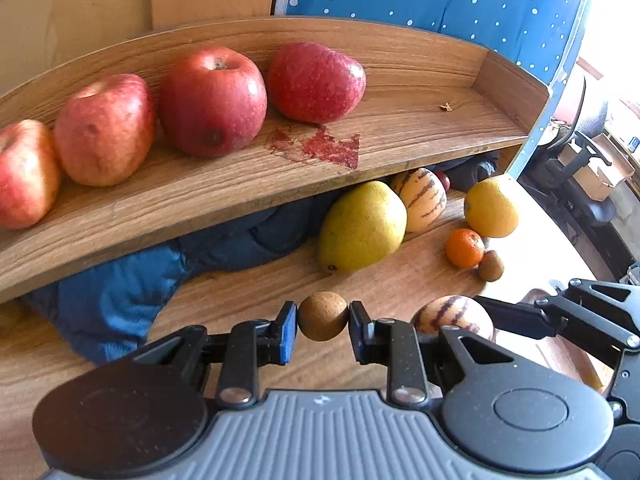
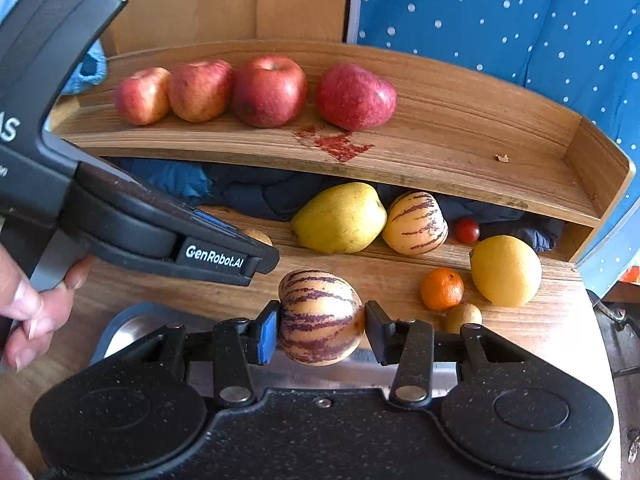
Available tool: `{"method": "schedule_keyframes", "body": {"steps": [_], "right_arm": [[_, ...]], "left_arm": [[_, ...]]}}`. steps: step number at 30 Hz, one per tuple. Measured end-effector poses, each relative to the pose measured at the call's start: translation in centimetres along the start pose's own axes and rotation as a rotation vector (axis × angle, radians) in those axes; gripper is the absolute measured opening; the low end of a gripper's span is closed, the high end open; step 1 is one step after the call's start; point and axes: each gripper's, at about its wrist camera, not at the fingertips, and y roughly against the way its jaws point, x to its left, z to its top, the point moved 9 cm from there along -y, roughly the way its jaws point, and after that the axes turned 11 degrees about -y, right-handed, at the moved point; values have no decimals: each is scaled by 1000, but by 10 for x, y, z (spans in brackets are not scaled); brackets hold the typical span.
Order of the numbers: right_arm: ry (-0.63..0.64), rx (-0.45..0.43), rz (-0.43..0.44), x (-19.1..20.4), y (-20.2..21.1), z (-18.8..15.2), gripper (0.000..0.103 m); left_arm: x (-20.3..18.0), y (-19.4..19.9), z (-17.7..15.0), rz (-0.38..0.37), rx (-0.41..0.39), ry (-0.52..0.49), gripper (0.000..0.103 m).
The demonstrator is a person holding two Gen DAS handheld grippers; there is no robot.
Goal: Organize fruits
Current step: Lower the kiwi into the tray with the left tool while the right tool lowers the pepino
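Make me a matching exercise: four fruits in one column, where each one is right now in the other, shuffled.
Fruits:
1. small round brown fruit
2. nearest striped cream-and-purple melon
3. four red apples
4. tiny red cherry tomato

Places:
A. in a row on the upper wooden shelf
B. between the right gripper jaws
C. at the back, under the shelf
D. between the left gripper jaws

Pairs: 1-D, 2-B, 3-A, 4-C

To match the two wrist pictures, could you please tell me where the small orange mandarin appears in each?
Left wrist: mandarin at right of centre, below the yellow citrus.
Right wrist: mandarin at lower right, left of the same citrus.
Shared landmark: the red stain on the shelf.
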Motion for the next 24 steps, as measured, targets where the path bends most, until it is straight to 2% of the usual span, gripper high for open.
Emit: {"method": "schedule_keyframes", "body": {"steps": [8, 12, 24], "right_arm": [[-4, -43, 35, -2, 43, -20, 47], [-24, -58, 36, -5, 71, -37, 47], [-94, -18, 23, -14, 119, -88, 47]], "left_arm": [[-26, 30, -20, 21, 3, 5, 30], [-48, 40, -35, -2, 25, -6, 30], [-97, 63, -83, -40, 72, -30, 30]]}}
